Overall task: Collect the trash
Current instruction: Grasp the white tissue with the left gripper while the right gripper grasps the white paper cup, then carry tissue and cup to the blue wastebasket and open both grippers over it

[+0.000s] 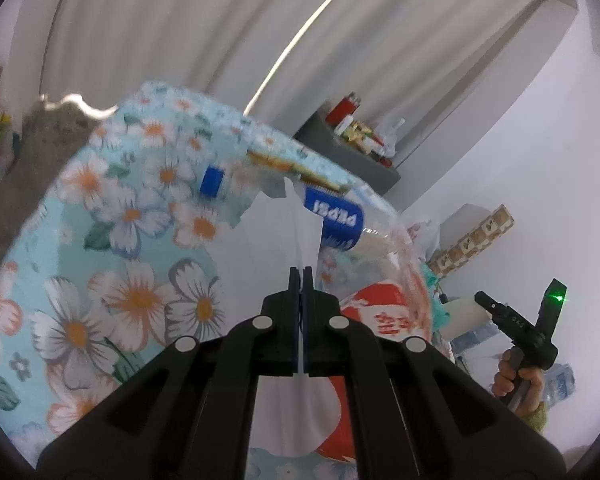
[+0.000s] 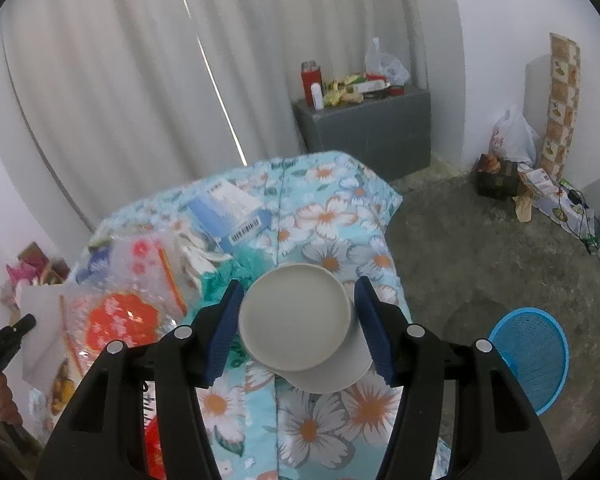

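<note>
While the left claw (image 1: pixel 302 280) pinches a white sheet (image 1: pixel 284 232), a paper cup (image 2: pixel 300 320) sits between the right claw's (image 2: pixel 300 322) blue pads.
Those jaws are half-spread, barely touching the cup; it stands on the floral bench (image 2: pixel 328 412), with the blue basket (image 2: pixel 530 360) on the floor to its right.

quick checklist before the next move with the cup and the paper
1. left gripper shut on white paper sheet: ok.
2. Paper cup between the right gripper pads: ok.
3. Pads pressing the cup: cannot tell; the blue pad on the cup's left touches it, a small gap shows at the other.
4. Blue basket on the floor, open and unobstructed: ok.
5. Trash remaining on the floral cloth, such as the pepsi bottle: not ok.
</note>
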`<control>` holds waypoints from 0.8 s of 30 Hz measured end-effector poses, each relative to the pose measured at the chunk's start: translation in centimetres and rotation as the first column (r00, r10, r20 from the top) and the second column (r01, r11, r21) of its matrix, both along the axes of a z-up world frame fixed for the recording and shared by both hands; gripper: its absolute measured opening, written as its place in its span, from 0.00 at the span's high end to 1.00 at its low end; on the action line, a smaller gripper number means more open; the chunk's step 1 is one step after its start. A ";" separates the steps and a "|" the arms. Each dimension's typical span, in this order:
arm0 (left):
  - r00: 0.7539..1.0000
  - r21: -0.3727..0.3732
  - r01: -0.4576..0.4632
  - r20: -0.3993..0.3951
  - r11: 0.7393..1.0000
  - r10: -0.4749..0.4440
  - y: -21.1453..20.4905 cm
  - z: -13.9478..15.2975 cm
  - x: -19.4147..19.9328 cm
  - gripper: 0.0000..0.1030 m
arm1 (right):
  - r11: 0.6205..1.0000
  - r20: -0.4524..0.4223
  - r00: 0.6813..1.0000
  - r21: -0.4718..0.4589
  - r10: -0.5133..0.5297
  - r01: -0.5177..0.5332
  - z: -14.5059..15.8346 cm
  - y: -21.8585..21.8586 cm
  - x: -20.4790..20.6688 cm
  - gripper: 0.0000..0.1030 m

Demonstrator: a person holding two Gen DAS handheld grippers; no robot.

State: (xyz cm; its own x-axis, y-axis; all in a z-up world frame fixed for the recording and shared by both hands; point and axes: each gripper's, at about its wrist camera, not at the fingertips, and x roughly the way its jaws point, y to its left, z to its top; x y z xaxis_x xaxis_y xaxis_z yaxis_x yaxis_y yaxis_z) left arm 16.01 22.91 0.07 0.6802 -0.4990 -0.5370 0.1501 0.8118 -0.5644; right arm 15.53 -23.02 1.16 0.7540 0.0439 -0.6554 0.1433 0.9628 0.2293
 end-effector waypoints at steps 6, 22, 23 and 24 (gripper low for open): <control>0.993 0.022 0.030 0.114 0.999 -0.032 -0.9 4.6 -2.8 1.00 | 0.998 0.061 0.997 0.059 -0.038 0.035 2.1 -1.2 -3.5 0.46; 0.842 0.046 0.481 0.255 0.876 -0.476 -19.0 12.3 -7.5 1.00 | 0.907 0.134 0.906 0.191 -0.402 0.375 3.0 -9.7 -19.6 0.46; 0.820 0.044 0.522 0.247 0.852 -0.516 -21.1 12.2 -7.5 1.00 | 0.891 0.127 0.891 0.201 -0.437 0.408 2.7 -10.5 -20.6 0.46; 0.805 0.047 0.548 0.241 0.835 -0.542 -22.6 12.3 -7.6 1.00 | 0.876 0.123 0.877 0.209 -0.464 0.434 2.4 -11.3 -21.5 0.46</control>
State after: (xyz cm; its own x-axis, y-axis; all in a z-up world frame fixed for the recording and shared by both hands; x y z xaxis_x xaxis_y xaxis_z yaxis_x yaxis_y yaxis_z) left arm 8.43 0.29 12.35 0.3962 -0.8358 -0.3801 0.6937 0.5436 -0.4725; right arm -5.92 -34.29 3.54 0.8149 -0.2260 -0.5337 0.4965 0.7473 0.4417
